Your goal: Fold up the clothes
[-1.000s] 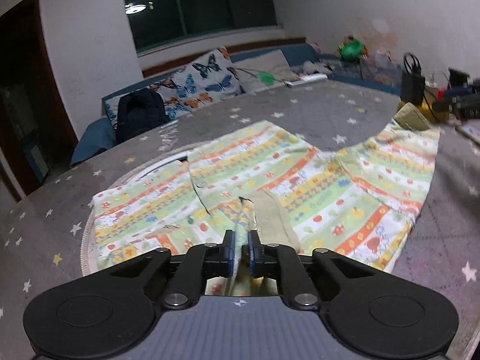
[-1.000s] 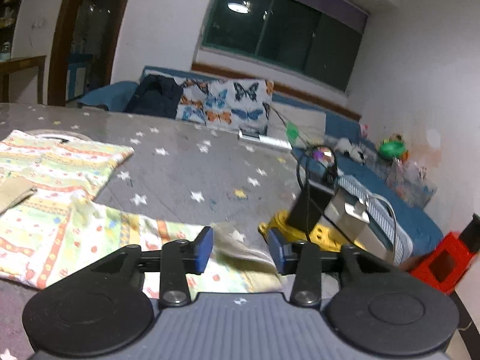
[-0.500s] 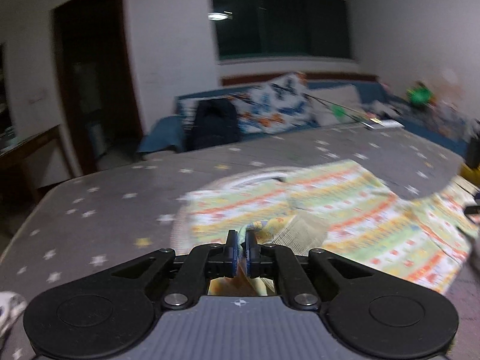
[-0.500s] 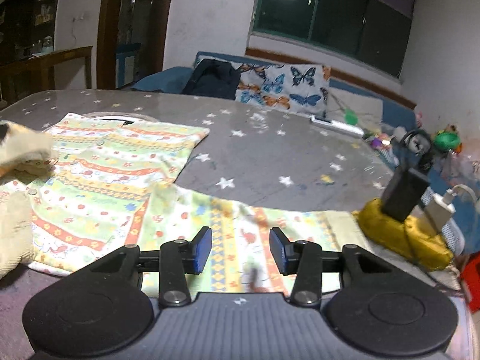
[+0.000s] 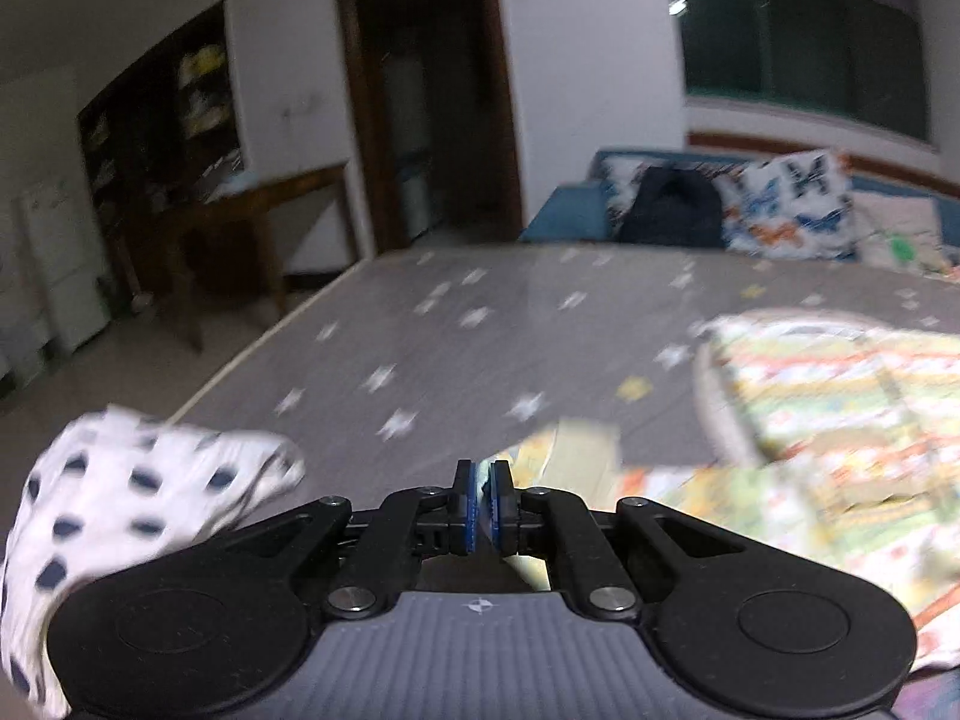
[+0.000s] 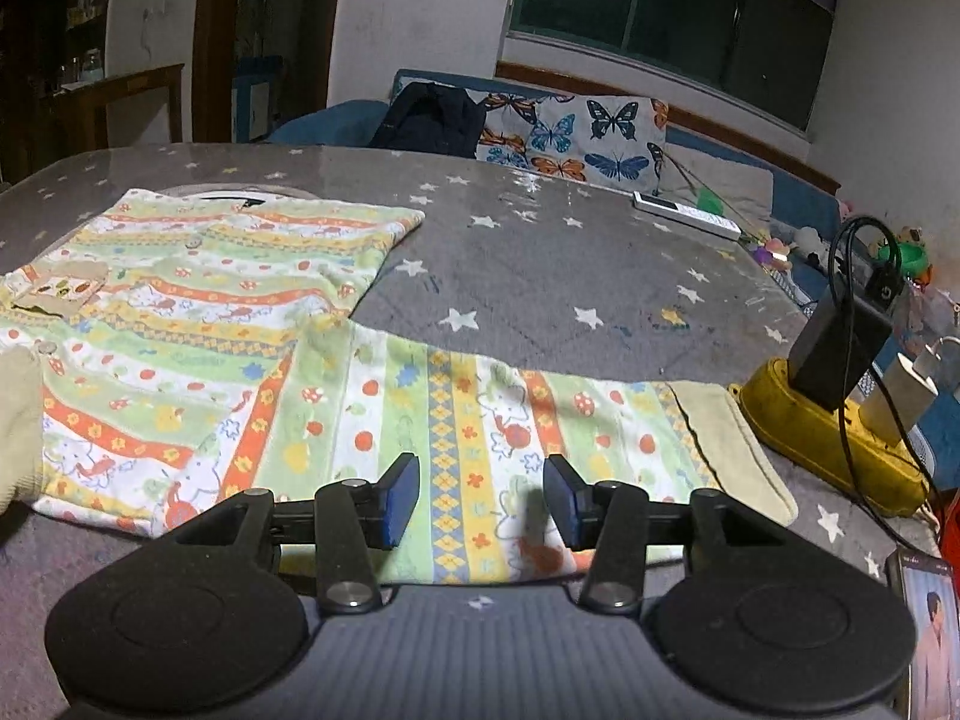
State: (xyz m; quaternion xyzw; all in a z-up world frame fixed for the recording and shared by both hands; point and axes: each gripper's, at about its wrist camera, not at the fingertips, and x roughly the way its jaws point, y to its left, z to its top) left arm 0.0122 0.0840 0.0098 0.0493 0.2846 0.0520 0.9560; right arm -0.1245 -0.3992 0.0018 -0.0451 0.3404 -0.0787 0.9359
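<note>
A striped, printed child's garment [image 6: 198, 324] lies spread on the grey star-patterned table [image 6: 540, 264]. Its right sleeve [image 6: 480, 408] lies flat towards me, ending in a beige cuff [image 6: 732, 444]. My right gripper [image 6: 480, 501] hovers over that sleeve with its jaws opening; the cloth lies below the pads, not pinched. In the blurred left wrist view, my left gripper [image 5: 483, 498] is shut on a pale fold of the garment's other sleeve [image 5: 576, 450], lifted off to the left of the garment's body [image 5: 840, 396].
A white cloth with dark dots [image 5: 120, 504] lies at the table's near left edge. At the right stand a yellow power strip [image 6: 828, 438] with a black charger [image 6: 840, 348] and cables. A white remote [image 6: 684, 213] lies at the back. Beyond is a sofa with a butterfly pillow [image 6: 576, 132].
My left gripper has swung left with the sleeve fold in it, now facing the doorway. My right gripper has let go of the beige cuff, drawn back along the sleeve, and its jaws have widened.
</note>
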